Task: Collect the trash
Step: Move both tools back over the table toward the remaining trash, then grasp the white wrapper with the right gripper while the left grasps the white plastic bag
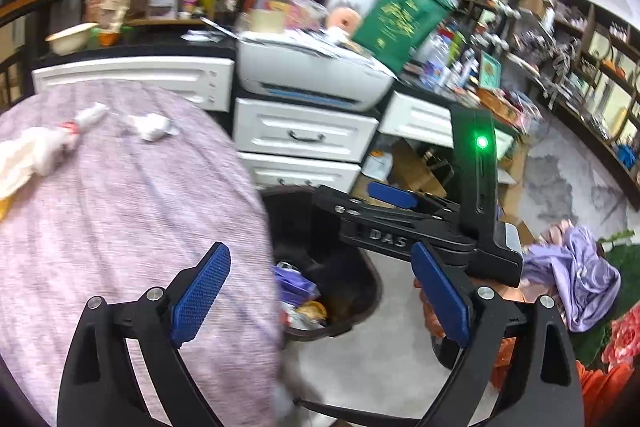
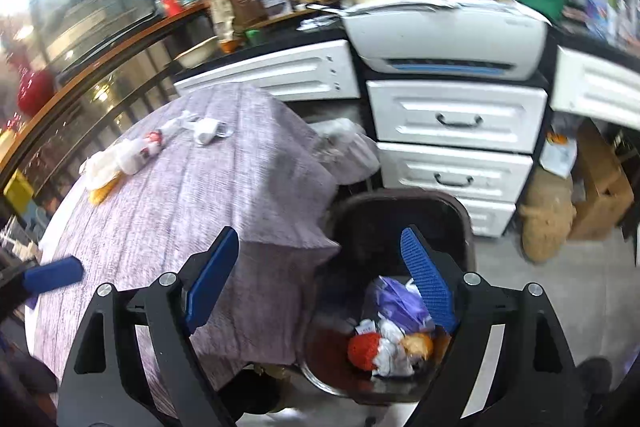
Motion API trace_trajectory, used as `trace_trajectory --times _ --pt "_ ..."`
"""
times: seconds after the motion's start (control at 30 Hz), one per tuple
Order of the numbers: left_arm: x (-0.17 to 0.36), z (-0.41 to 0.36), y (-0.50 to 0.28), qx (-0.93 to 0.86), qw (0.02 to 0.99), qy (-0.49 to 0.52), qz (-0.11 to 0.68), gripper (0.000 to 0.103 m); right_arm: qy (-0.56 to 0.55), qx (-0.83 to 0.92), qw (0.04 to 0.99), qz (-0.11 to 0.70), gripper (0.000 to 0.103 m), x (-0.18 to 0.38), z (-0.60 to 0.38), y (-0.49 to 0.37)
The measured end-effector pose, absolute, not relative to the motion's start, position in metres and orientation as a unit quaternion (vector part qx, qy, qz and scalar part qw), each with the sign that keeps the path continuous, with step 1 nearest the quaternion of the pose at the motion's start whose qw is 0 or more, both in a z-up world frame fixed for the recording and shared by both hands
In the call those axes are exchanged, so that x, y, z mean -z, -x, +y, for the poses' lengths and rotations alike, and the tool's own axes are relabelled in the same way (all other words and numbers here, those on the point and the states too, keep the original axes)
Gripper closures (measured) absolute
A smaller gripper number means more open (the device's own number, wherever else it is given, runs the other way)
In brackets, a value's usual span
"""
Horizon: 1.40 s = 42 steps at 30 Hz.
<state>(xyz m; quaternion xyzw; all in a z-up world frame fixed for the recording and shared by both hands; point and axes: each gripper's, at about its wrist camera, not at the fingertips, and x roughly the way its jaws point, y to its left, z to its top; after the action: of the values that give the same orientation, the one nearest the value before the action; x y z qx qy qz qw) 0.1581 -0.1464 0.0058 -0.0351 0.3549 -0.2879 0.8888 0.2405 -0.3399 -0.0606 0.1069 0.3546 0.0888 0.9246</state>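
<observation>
A dark trash bin stands on the floor beside the table and holds purple, white and red wrappers. It also shows in the left wrist view. On the purple tablecloth lie a crumpled white paper, a twisted white-and-red wrapper and a white bag. The same trash shows in the right wrist view. My left gripper is open and empty at the table's edge. My right gripper is open and empty above the bin.
White drawers with a printer on top stand behind the bin. A green bag and cluttered shelves lie to the right. Cardboard boxes sit on the floor. Purple cloth lies at the right.
</observation>
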Motion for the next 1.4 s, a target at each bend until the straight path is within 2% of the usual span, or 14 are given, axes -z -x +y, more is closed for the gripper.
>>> trace_trajectory --times 0.17,0.57,0.9,1.2,1.3,1.37,1.4 --pt "-0.014 -0.098 -0.161 0.245 0.907 0.048 0.339 0.008 -0.094 -0.113 0.924 0.352 0.019 0.052 -0.318 -0.253" --pt "0.012 0.013 -0.193 0.093 0.929 0.015 0.359 0.007 -0.033 -0.193 0.907 0.372 0.018 0.046 -0.239 -0.294" --pt "0.021 0.064 -0.209 0.051 0.927 0.044 0.368 0.008 0.024 -0.22 0.89 0.398 0.019 0.05 -0.184 -0.367" --pt "0.014 0.07 -0.227 0.043 0.932 0.025 0.359 0.008 0.08 -0.209 0.879 0.421 0.033 0.057 -0.15 -0.426" --pt "0.01 0.075 -0.24 0.037 0.933 0.009 0.358 0.008 0.099 -0.199 0.876 0.427 0.047 0.062 -0.144 -0.434" --pt "0.008 0.078 -0.25 0.03 0.933 -0.003 0.359 0.008 0.101 -0.193 0.875 0.431 0.066 0.064 -0.144 -0.436" --pt "0.009 0.079 -0.256 0.029 0.933 -0.012 0.359 0.008 0.097 -0.194 0.874 0.435 0.071 0.066 -0.145 -0.437"
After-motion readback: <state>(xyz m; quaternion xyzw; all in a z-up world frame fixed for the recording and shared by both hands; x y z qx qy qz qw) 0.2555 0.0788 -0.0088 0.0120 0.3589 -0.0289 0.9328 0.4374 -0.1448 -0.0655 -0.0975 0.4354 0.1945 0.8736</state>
